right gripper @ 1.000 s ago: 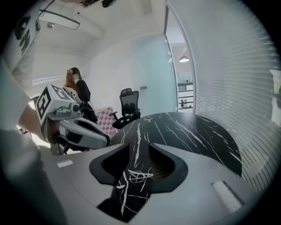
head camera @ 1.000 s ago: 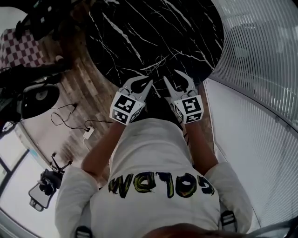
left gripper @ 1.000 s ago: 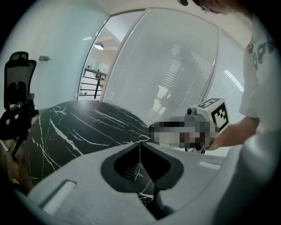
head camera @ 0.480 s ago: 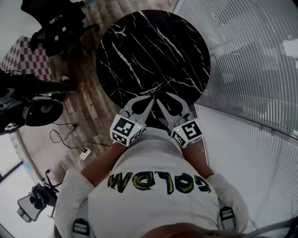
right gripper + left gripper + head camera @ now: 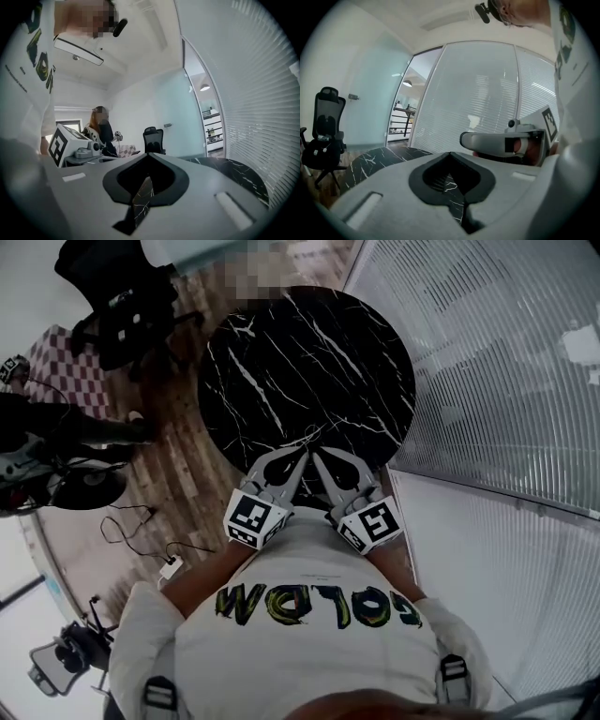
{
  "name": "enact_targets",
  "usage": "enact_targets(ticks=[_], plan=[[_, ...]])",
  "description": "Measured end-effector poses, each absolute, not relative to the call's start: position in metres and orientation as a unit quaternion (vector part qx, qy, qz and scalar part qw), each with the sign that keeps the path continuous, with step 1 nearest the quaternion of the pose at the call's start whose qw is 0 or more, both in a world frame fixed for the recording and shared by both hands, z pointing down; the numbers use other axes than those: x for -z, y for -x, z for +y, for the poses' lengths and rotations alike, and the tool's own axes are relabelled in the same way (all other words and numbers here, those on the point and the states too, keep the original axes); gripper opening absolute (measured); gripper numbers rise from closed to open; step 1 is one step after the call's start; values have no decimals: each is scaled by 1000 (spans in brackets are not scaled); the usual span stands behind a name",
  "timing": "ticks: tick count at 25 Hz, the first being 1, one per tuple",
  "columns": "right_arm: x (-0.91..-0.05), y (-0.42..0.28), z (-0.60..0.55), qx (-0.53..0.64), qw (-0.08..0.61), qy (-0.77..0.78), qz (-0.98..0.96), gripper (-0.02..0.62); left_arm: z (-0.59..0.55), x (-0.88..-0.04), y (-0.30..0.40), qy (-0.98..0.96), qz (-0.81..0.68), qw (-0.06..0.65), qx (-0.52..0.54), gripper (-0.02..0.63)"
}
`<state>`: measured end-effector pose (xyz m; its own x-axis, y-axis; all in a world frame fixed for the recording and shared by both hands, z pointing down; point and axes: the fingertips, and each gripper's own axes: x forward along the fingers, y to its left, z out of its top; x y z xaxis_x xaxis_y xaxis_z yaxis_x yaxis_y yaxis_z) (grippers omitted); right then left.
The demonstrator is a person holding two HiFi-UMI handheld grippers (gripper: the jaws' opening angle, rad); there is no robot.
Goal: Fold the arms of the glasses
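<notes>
Fingers of left gripper [image 5: 299, 459] and just-closed right gripper [image 5: 320, 458] meet empty, hiding the table's [image 5: 309, 362] near edge.

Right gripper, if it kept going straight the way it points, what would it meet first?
Nothing close: the right gripper points low across the marble table, probably clearing it toward the office chair; depth is unclear.

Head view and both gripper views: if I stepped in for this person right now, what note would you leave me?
Left gripper: shut, empty, held up near the chest.
Right gripper: jaws have just closed, nothing between them; it sits close beside the left one.
Things: the round black marble table is just ahead. I cannot make out the glasses on it in any view.
Done: cannot tell whether the arms are folded.
Left: find the glasses and check both arms.
</notes>
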<state>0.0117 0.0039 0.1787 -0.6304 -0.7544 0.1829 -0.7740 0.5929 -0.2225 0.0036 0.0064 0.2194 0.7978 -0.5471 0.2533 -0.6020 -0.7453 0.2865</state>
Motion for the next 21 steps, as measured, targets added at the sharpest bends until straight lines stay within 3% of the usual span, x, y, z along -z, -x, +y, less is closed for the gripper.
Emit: enact_targets(ticks=[21], plan=[[-196, -26, 8, -154, 43, -447, -880, 5, 6, -225, -5, -925, -324, 185, -74, 2]])
